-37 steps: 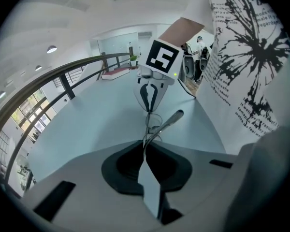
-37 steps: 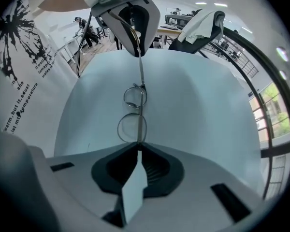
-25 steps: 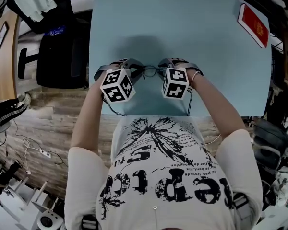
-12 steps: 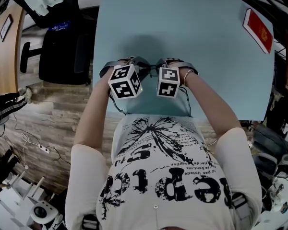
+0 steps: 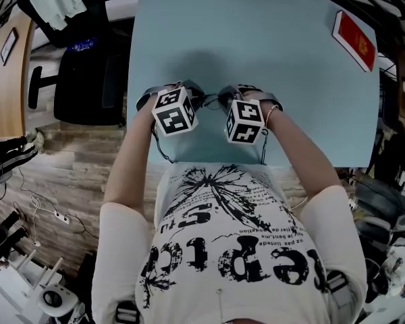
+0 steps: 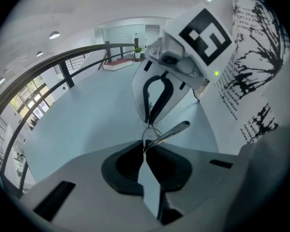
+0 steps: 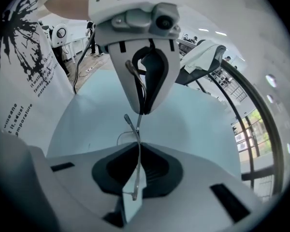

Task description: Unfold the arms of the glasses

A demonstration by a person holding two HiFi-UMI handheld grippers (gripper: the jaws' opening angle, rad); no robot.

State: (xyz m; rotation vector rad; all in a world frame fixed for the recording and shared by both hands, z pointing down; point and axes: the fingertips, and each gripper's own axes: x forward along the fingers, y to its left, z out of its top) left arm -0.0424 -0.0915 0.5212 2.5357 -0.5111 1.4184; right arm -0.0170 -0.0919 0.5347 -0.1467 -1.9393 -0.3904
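Note:
Thin metal-framed glasses (image 5: 212, 100) hang just above the light blue table (image 5: 256, 25), between my two grippers. My left gripper (image 5: 186, 92) is shut on one end of the frame. In the left gripper view, a silvery arm (image 6: 173, 130) sticks out from its pads (image 6: 160, 164) toward the right gripper (image 6: 153, 111). My right gripper (image 5: 235, 94) is closing its jaws. The other thin arm (image 7: 134, 129) runs straight down between the right gripper's dark pads (image 7: 152, 170), which pinch it. The left gripper (image 7: 144, 111) faces it close by.
A red flat box (image 5: 355, 39) lies at the table's far right corner. A black office chair (image 5: 81, 79) stands left of the table. The table's near edge runs just below my hands, against the person's printed shirt (image 5: 223, 235).
The two grippers drew closer together, then the right one pulled slightly away to the right again. The left gripper has kept its hold on the glasses.

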